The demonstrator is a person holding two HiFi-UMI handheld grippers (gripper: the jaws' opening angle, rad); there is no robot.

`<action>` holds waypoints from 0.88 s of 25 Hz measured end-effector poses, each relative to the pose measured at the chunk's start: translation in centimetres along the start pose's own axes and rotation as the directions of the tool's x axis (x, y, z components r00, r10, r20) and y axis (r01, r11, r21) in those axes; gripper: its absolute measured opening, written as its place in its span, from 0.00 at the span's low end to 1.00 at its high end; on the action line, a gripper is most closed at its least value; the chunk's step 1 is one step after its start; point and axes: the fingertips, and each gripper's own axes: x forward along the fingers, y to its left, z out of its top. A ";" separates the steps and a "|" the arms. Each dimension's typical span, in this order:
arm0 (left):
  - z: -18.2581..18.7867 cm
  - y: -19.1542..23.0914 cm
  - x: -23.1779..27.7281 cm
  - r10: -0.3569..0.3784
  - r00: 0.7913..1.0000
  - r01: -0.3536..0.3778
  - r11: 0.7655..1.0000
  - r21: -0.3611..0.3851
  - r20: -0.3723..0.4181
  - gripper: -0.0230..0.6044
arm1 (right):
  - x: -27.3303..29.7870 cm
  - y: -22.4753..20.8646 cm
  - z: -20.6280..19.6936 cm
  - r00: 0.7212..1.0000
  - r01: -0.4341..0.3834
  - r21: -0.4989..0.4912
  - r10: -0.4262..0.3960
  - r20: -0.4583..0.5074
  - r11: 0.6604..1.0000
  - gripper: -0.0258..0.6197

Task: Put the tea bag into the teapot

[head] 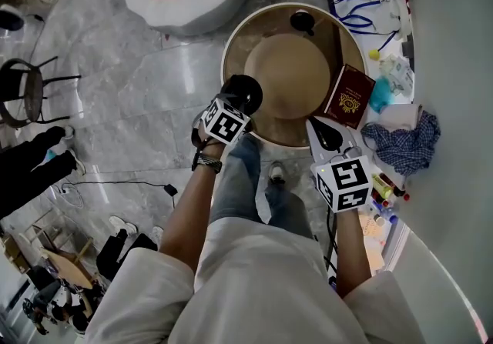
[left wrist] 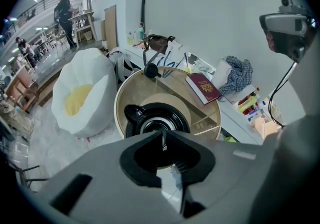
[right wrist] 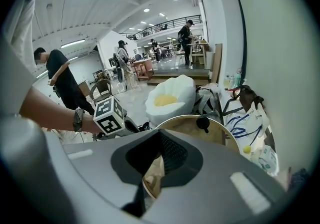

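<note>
I am holding my left gripper [left wrist: 163, 137] right over the open teapot [left wrist: 136, 117], pointing it steeply down. Its jaws are standing only a little apart, with a thin slit between the tips, and they are pressing on nothing. Through the slit the pot's mouth is showing. The tea bag I cannot make out. A small pale scrap [left wrist: 175, 170] is showing low between the jaws, but I cannot tell what it is. The teapot is standing at the left edge of the round table [head: 258, 31], and its lid [head: 302, 21] is lying at the far side. My right gripper [right wrist: 159, 137] is hovering at the table's near right edge, jaws together and gripping nothing.
</note>
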 end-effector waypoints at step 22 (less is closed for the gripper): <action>4.6 -4.4 -15.2 0.141 0.948 -0.152 0.988 0.017 0.286 0.05 | -8.1 2.6 4.5 0.985 0.011 -0.089 0.004 0.172 0.996 0.05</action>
